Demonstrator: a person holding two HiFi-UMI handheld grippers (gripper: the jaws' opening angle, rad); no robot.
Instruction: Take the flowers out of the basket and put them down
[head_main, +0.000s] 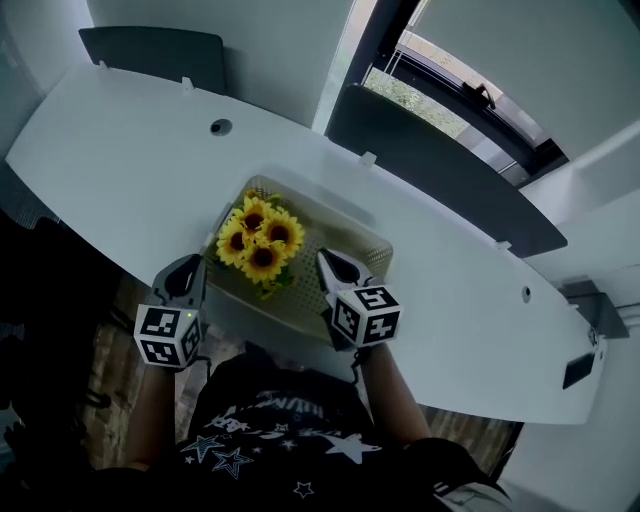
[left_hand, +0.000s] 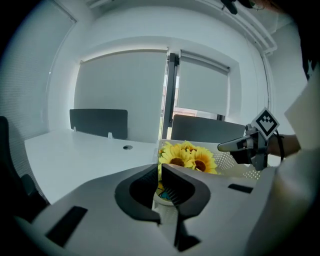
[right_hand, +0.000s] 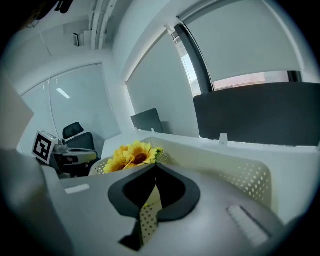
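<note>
1. Biggest risk as I see it: both grippers are pressed together with nothing in them. If the left gripper or the right gripper goes in like that, it'll just shove the flowers over instead of grabbing them.
2. The basket looks light and has perforated walls. Clip the rim on the way in, or lift before the bunch is clear, and the whole basket probably slides on the desk or comes up with it.
3. Pinch the heads and you'd likely crush petals. The stems, or what looks like a small pale pot, seem the safer target, though I can't see much of either.
4. Where things are: in the head view the flowers sit centre frame, in the basket's left end. The left gripper is just lower left of them, outside the basket wall, not touching.
5. The right gripper is just right of the blooms, over the basket, near them but apart.
</note>
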